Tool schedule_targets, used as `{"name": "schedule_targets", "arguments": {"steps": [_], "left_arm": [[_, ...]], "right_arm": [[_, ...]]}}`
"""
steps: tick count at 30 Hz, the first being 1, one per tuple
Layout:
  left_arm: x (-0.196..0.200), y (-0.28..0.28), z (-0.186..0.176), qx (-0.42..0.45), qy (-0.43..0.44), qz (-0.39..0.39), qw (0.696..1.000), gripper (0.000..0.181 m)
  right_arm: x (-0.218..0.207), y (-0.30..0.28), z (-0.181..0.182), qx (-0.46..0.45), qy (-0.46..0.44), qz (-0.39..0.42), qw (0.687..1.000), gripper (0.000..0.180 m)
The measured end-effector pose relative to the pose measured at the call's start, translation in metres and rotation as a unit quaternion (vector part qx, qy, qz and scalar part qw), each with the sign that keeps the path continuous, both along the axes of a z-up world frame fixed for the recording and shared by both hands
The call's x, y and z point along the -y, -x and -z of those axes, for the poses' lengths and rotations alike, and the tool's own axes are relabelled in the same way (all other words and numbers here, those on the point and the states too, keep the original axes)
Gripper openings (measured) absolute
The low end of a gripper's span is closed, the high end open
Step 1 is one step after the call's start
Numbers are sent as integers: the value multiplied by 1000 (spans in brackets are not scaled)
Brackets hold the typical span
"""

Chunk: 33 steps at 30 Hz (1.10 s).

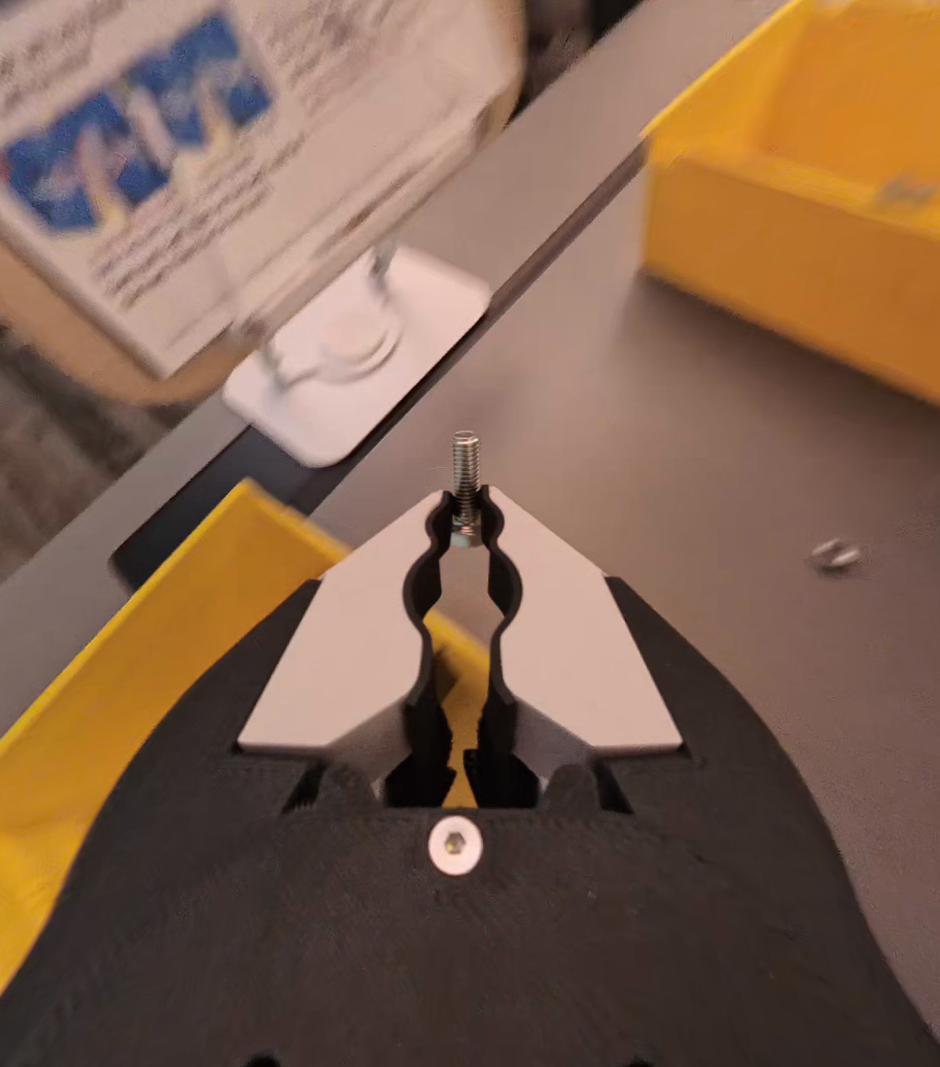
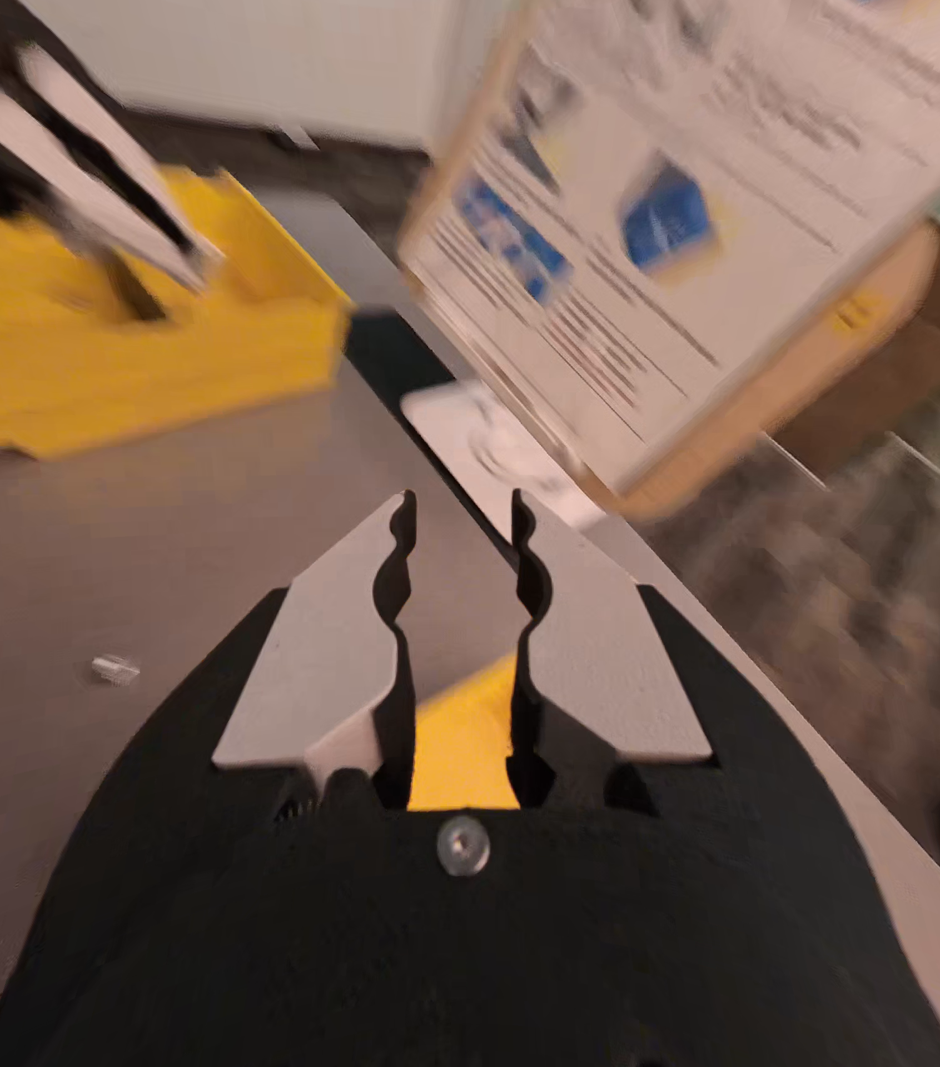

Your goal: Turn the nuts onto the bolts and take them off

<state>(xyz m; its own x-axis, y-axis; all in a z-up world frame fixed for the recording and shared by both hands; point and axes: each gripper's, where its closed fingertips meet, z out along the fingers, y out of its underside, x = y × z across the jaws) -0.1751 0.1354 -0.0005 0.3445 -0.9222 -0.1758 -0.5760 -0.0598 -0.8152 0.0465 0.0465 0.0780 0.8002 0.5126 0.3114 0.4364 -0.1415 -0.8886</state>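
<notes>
A printed sheet in a clear holder stands on a white square base at the edge of the grey table, with a brown cardboard box behind it and speckled floor beyond.

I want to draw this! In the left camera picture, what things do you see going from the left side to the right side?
Yellow bin at the left edge → bolt held in the left tool → small metal piece lying on the table → second yellow bin.
</notes>
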Motion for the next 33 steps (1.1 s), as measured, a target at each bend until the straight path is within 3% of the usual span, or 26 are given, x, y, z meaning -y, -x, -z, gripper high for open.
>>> {"name": "schedule_targets", "arguments": {"steps": [3, 5, 11, 20, 28, 31, 33], "left_arm": [[56, -45, -27, 79, -9, 68, 995, 8], [82, -67, -37, 109, -13, 99, 989, 8], [124, -99, -44, 118, -29, 171, 978, 8], [138, -104, -41, 138, -14, 200, 970, 7], [141, -100, -40, 156, 7, 224, 962, 8], [138, -98, -38, 163, 40, 222, 961, 21], [142, -99, -34, 161, 59, 235, 957, 16]], "right_arm": [[26, 77, -20, -98, -9, -173, 980, 33], [34, 102, -14, -106, 13, -217, 970, 33], [36, 120, 2, -101, 49, -249, 962, 26], [46, 130, 19, -95, 103, -286, 948, 8], [45, 136, 20, -129, 138, -292, 938, 8], [48, 143, 21, -146, 153, -306, 928, 8], [47, 146, 22, -145, 155, -305, 928, 8]]}}
